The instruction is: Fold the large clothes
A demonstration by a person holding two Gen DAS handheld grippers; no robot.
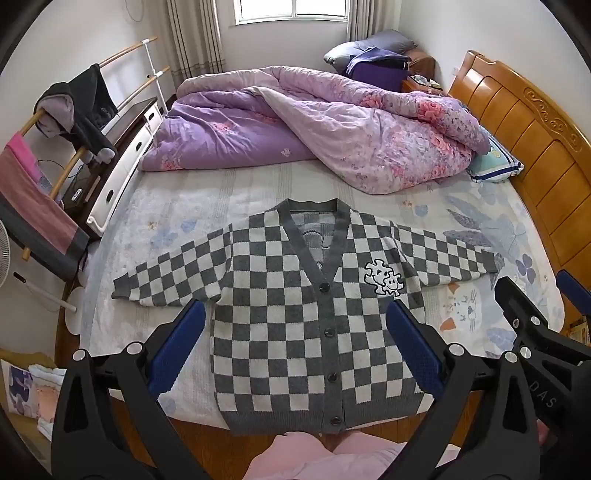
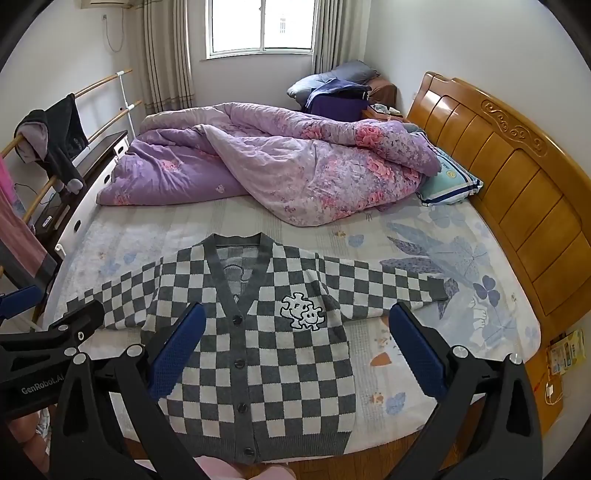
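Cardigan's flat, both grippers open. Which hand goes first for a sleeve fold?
Probably right. The right gripper has the nearer sleeve lying fully in view just past its finger. The left gripper sits centred over the cardigan body. Close call.

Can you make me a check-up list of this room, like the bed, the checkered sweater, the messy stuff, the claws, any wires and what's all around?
Surface: bed sheet, pale with blue leaves, mostly flat.
Job's things: checkered cardigan lies front up, buttoned, both sleeves spread out, hem at the near bed edge; not folded yet.
Clutter: purple quilt bunched at the far side; pillow beside it.
Claws: left claw open, above the cardigan, holding nothing; right claw open, also empty.
Cables: thin wire on the floor by the headboard; another on the dresser.
Surroundings: wooden headboard, clothes rack with hanging garments, window with curtains.
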